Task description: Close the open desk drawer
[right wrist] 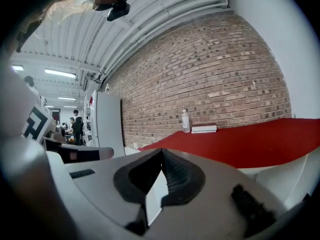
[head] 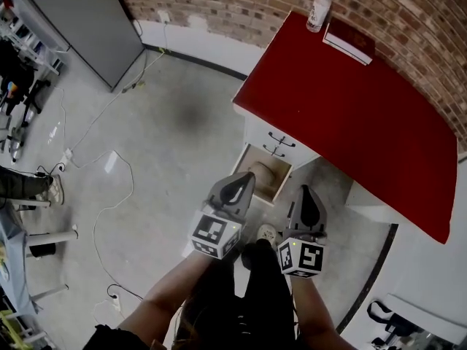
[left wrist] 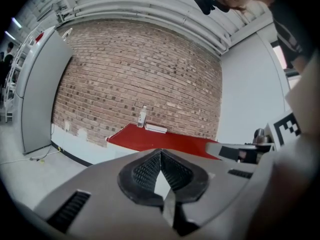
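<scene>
Currently my left gripper point(head: 233, 189) and right gripper point(head: 309, 211) are both pinched together, empty. The open drawer point(head: 283, 184) sits low in the desk point(head: 350, 100), just ahead. I judge it rigid and free-sliding; push its front panel squarely.

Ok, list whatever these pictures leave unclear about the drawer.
- Open drawer, head view: near corner hidden behind the left hand-held gripper; the pale thing inside is too small to identify.
- Both gripper views: drawer out of sight, below the gripper bodies; only the red desk top shows.
- Bottle label: too small.
</scene>
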